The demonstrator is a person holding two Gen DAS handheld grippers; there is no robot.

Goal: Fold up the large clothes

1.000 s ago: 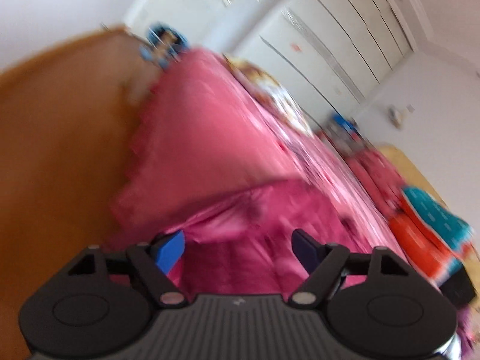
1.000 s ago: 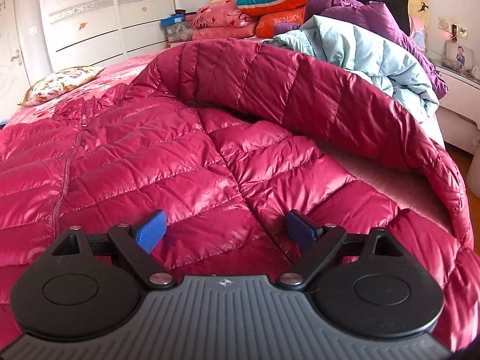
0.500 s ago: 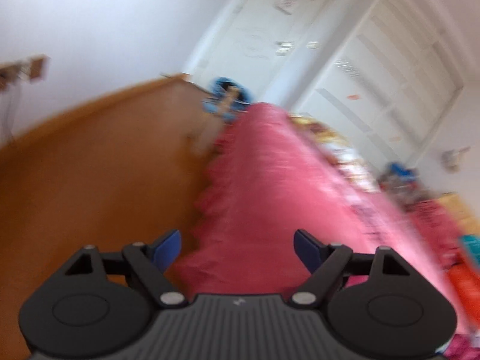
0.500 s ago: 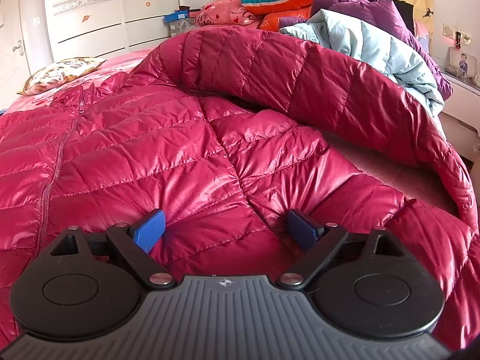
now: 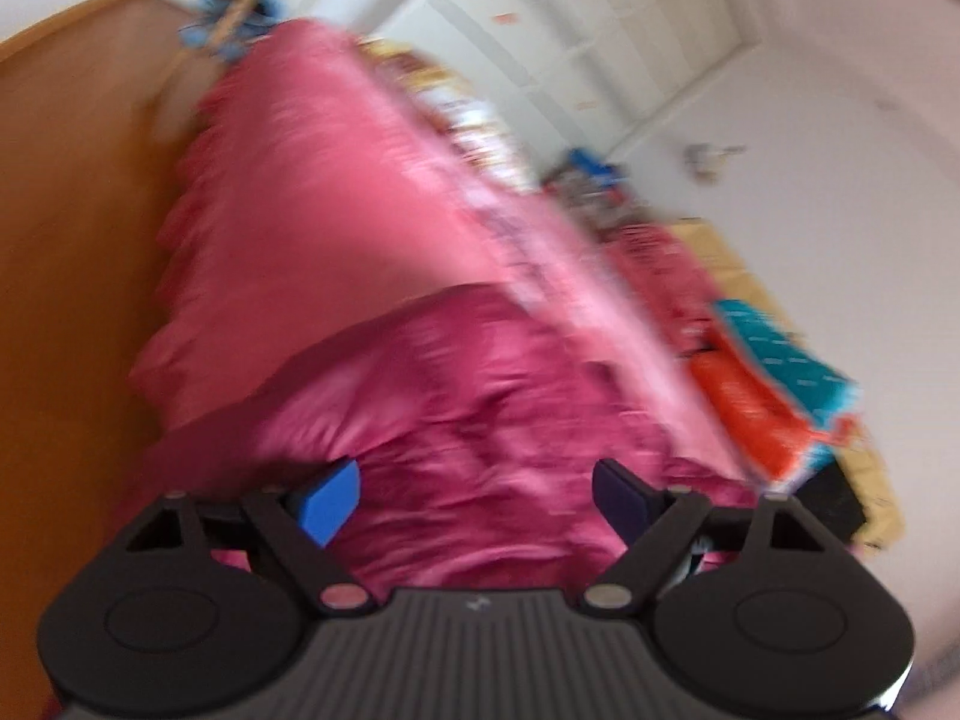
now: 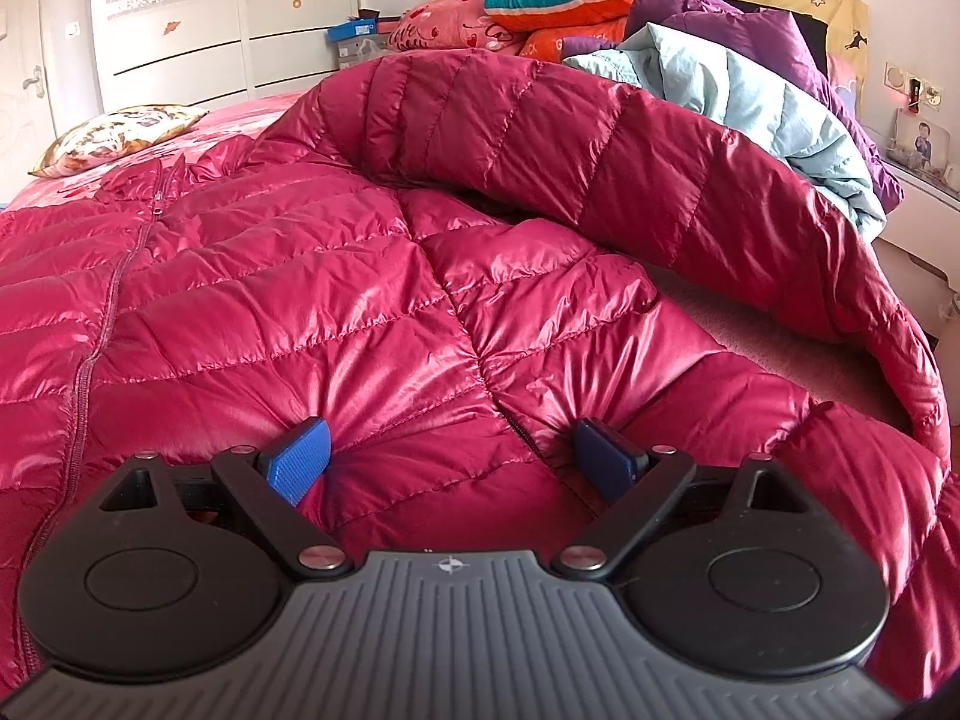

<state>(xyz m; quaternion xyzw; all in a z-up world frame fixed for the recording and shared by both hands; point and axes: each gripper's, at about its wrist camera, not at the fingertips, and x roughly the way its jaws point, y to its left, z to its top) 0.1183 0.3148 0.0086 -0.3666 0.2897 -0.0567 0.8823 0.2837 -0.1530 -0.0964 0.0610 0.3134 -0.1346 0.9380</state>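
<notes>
Red down coat (image 6: 372, 300) bunched between right hand-held gripper (image 6: 450, 456) pads.

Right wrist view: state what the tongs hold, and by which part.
The right tongs stand wide with both pads pressed into the red down jacket, bunching a puffy fold near its side seam; a firm grip cannot be told.

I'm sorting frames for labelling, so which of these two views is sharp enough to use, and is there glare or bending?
Left wrist view: motion-smeared, the red down jacket and wardrobe streaked, only the left gripper crisp. Right wrist view: sharp, quilting clear, daylight sheen on the jacket, fisheye bowing the wardrobe doors.
</notes>
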